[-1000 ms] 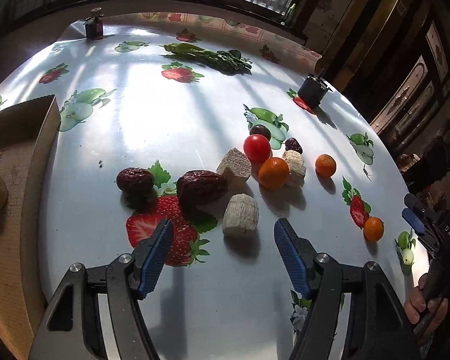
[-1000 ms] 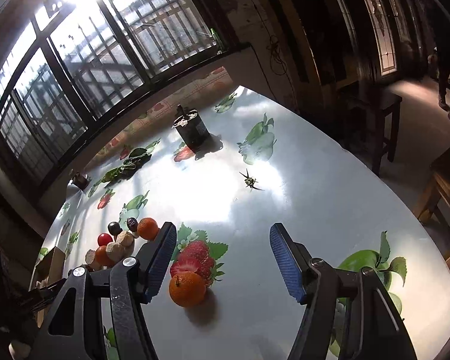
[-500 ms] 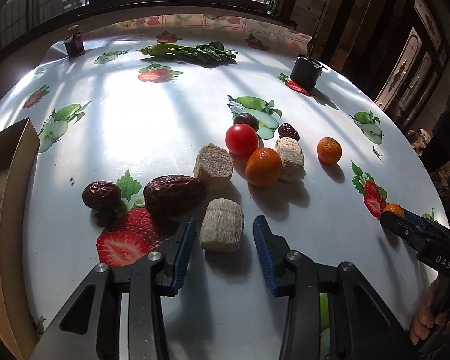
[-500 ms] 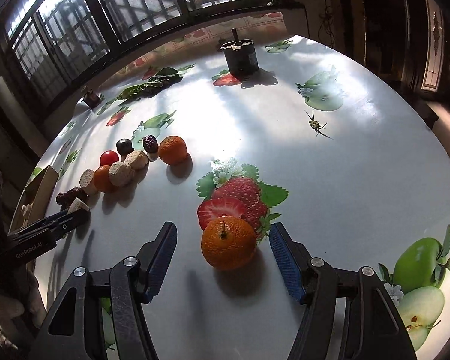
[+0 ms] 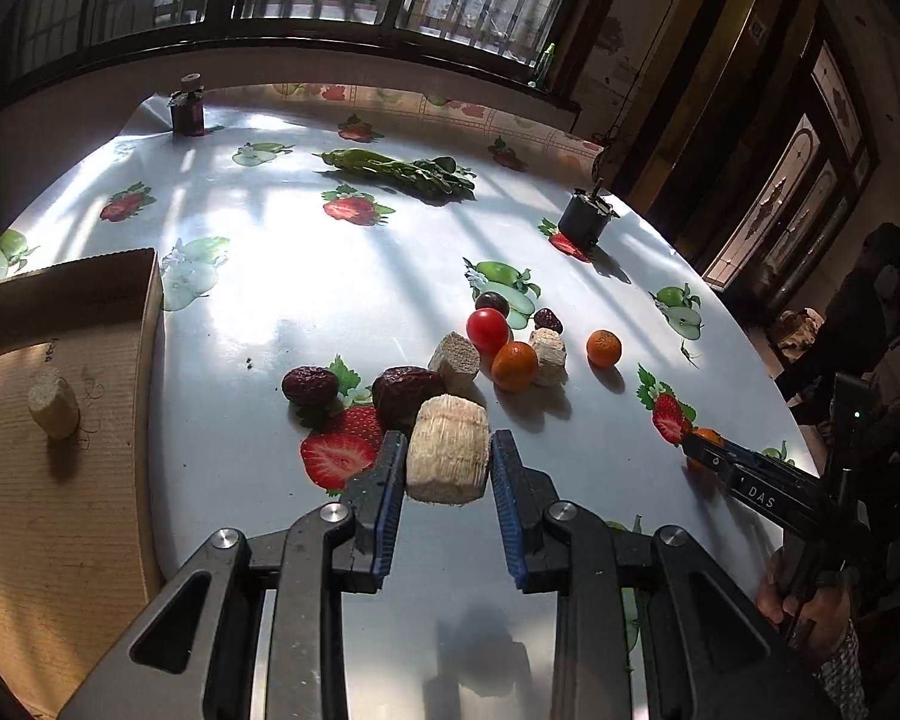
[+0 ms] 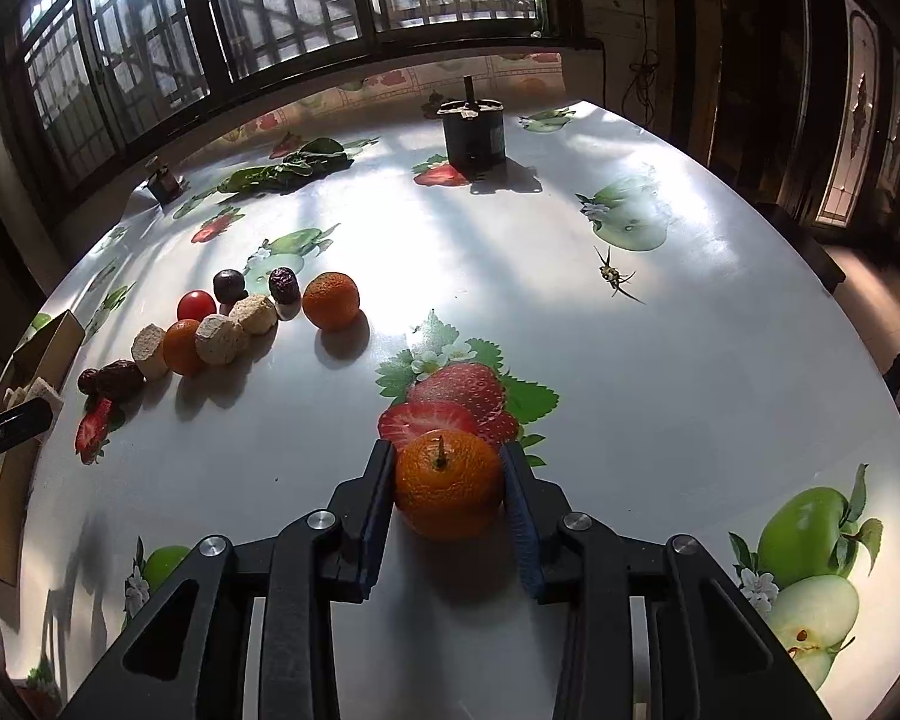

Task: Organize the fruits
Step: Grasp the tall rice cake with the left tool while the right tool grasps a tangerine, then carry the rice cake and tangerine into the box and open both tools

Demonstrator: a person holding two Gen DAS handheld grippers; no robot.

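Left tongs [image 5: 448, 469]: angled down, clamped on pale ridged chunk [image 5: 447, 456], lifted off surface [image 5: 306, 312]. Right tongs [image 6: 448, 477]: angled down, jaws just closed onto tangerine [image 6: 448, 483] resting on surface.

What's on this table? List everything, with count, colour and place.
chunks: five, beige; one gripped, three in cluster, one in box
oranges: three, orange; one gripped, one in cluster, one beside it
tomato: one, red; cluster
dates: three, dark red; cluster
dark round fruit: one, near-black; behind tomato
greens: one bunch, green; far side
cylinders: two, dark; far side
box: one, brown; left edge
left gripper: one, black; jaws just closed on a chunk
right gripper: one, black; jaws just closed on an orange
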